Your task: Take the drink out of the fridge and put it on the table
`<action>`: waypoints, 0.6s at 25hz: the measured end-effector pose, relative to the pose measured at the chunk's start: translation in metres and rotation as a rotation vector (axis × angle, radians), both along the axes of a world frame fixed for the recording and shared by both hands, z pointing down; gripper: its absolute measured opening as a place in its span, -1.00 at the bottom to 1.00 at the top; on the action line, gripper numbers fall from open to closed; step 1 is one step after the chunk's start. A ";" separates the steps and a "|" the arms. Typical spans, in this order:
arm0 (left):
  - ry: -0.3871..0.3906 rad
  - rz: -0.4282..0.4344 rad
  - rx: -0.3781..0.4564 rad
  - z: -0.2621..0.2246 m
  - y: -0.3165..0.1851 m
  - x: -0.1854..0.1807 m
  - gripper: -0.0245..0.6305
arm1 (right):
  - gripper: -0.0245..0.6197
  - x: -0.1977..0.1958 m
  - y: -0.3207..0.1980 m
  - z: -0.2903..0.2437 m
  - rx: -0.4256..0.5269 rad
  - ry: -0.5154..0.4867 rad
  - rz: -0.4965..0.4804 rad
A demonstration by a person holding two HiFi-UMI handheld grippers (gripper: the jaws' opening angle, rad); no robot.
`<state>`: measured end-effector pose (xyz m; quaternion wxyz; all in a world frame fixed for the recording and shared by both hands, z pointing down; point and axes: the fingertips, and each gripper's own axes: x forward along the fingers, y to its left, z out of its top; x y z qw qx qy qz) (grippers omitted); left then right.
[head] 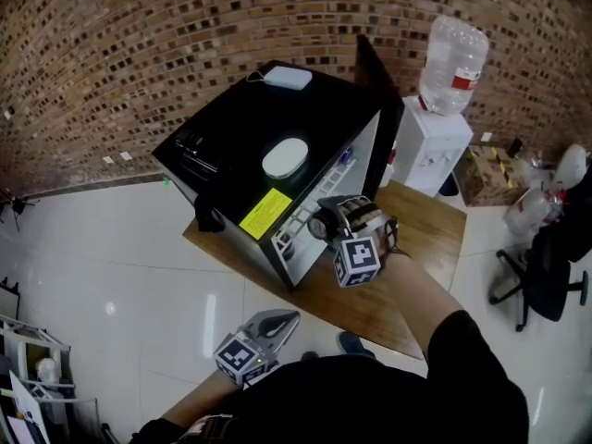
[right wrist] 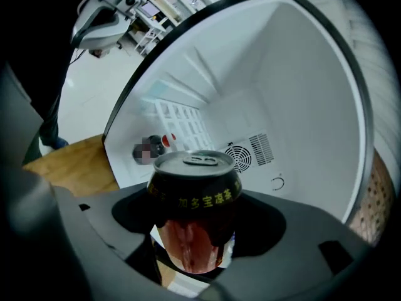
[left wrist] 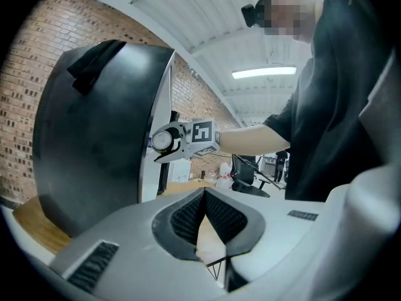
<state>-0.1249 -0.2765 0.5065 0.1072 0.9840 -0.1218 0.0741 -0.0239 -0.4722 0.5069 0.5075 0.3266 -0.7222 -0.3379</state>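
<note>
A black box-shaped mini fridge [head: 222,146] sits on a brown wooden table [head: 430,239] near the middle of the head view. Its dark door [head: 375,77] is swung open toward 12 o'clock. On the fridge's top lie a white oval object [head: 285,158], a small white flat box [head: 287,79] toward 12 o'clock of it, and a yellow label [head: 265,213] near the front edge.

The right gripper [right wrist: 197,221] reaches into the fridge's open front from 4 o'clock. Its view shows the drink, a can with a silver lid, a black band of gold characters and a red body [right wrist: 195,193]. The can stands upright between the jaws. The jaws are wide, one on each side of the can and close beside it. The white fridge cavity with a round fan grille [right wrist: 238,157] lies behind it. A strip of the table shows at 8 o'clock of the can. The jaws hide what the can's base rests on.

The left gripper [head: 285,320] hangs low at 6 o'clock in the head view, off the table and over the white tiled floor [head: 111,257]. In its own view the ribbed black pads [left wrist: 188,215] meet at their tips with nothing between them, and the fridge's black side fills the 9 o'clock part.

A white water dispenser topped by a clear bottle [head: 427,146] stands at 1 o'clock of the fridge. A black office chair [head: 546,266] is at 3 o'clock, and a brick wall [head: 139,44] runs behind.
</note>
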 end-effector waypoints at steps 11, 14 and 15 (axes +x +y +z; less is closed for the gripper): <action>0.000 0.132 0.028 0.039 -0.003 0.120 -0.95 | 0.16 0.122 0.082 0.018 -0.109 -0.751 0.310; -0.008 0.150 0.034 0.061 0.004 0.169 -0.94 | 0.16 0.166 0.111 0.040 -0.146 -0.920 0.359; -0.010 0.153 0.034 0.070 0.008 0.186 -0.94 | 0.16 0.180 0.122 0.050 -0.162 -0.970 0.374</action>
